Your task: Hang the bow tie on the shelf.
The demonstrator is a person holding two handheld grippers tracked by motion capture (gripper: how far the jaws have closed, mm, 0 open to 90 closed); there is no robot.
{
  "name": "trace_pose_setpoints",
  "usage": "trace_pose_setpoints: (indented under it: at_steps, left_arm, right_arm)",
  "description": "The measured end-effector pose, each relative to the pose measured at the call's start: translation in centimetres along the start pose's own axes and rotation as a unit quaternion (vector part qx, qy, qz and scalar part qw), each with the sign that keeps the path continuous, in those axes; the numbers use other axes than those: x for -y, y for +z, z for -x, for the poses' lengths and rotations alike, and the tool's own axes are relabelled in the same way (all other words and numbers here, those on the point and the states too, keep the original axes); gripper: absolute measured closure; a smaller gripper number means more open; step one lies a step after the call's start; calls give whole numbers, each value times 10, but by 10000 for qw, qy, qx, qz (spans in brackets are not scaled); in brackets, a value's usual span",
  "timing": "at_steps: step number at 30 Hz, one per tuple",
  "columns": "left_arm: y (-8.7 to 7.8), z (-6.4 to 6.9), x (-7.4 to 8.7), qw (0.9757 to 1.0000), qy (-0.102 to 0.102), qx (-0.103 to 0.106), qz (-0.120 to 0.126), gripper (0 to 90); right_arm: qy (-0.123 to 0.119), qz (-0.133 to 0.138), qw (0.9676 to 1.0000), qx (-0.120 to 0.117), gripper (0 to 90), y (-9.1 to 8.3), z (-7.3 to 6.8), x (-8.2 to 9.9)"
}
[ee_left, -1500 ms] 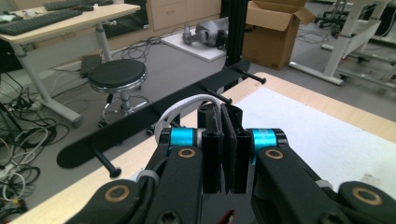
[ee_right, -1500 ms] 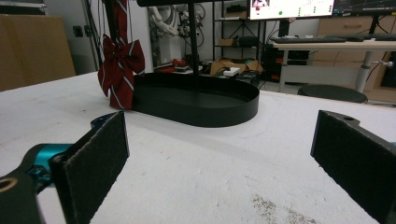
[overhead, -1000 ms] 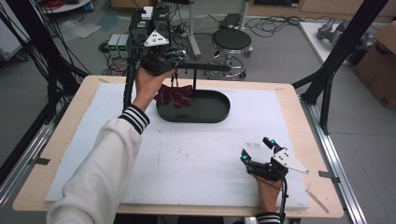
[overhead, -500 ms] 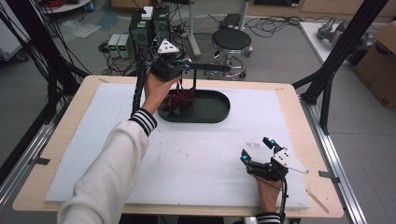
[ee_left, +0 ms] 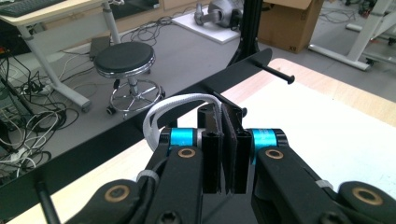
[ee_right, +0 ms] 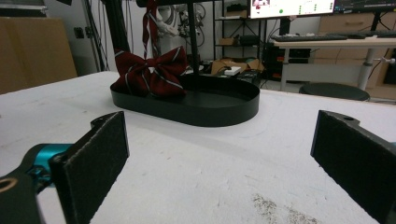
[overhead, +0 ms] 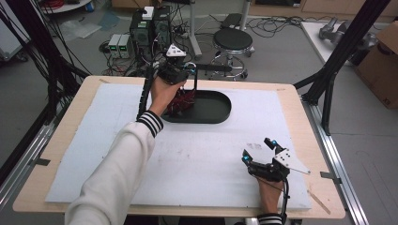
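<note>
A dark red striped bow tie [overhead: 179,103] hangs by its strap into the left end of a black oval tray [overhead: 220,114]. From the tray rises a thin post carrying a horizontal black bar [overhead: 213,68]. My left gripper [overhead: 184,80] sits just left of the post, under the bar. In the left gripper view the left gripper [ee_left: 226,144] is shut on the dark red strap [ee_left: 230,133], with the bar [ee_left: 187,95] just beyond. My right gripper [overhead: 257,150] rests open on the white mat at front right. The right gripper view shows the right gripper [ee_right: 219,154], nothing between its pads, and the bow tie [ee_right: 149,70] in the tray [ee_right: 210,114].
A white mat [overhead: 211,154] covers the wooden table [overhead: 51,154]. Behind the table stand a black stool [overhead: 233,40] and computer boxes [overhead: 150,28]. Black frame struts [overhead: 335,70] rise at the right edge, and a cardboard box [overhead: 382,65] sits at far right.
My left hand has moved right and down toward the stand's post, taking the bow tie with it; the bow now hangs lower in the tray. The right gripper has kept still.
</note>
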State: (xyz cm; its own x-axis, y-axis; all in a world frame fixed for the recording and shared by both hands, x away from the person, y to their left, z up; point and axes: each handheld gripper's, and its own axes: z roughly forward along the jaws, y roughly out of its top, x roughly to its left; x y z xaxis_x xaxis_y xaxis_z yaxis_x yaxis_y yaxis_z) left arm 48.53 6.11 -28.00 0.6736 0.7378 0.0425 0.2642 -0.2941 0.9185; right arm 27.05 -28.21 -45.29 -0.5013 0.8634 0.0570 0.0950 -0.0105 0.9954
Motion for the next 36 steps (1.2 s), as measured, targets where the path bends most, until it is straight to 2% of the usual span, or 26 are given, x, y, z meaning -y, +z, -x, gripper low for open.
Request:
trace_pose_setpoints:
  at_steps: [5,22,29,31,33,35,36]
  left_arm:
    - [4,0,1,9999,-23,-93,-69,864]
    - [21,0,-2,9998,-103,-102,-158,862]
    - [22,-1,-3,9995,-176,-115,-222,843]
    - [22,-1,-3,9995,-195,-131,-228,792]
    - [21,0,-4,9994,-165,-181,-239,692]
    - [20,0,-4,9995,-194,-125,-205,613]
    - [20,0,-4,9995,-194,-125,-205,541]
  right_arm:
    - [16,-9,10000,-6,32,0,0,0]
    - [84,11,10000,-12,32,0,1,0]
    - [103,9,9999,-25,32,0,1,0]
    - [101,-3,9999,-39,32,0,1,0]
    - [100,6,9999,-22,32,0,1,0]
    - [95,12,10000,-24,32,0,1,0]
    - [94,-1,10000,-25,32,-1,1,0]
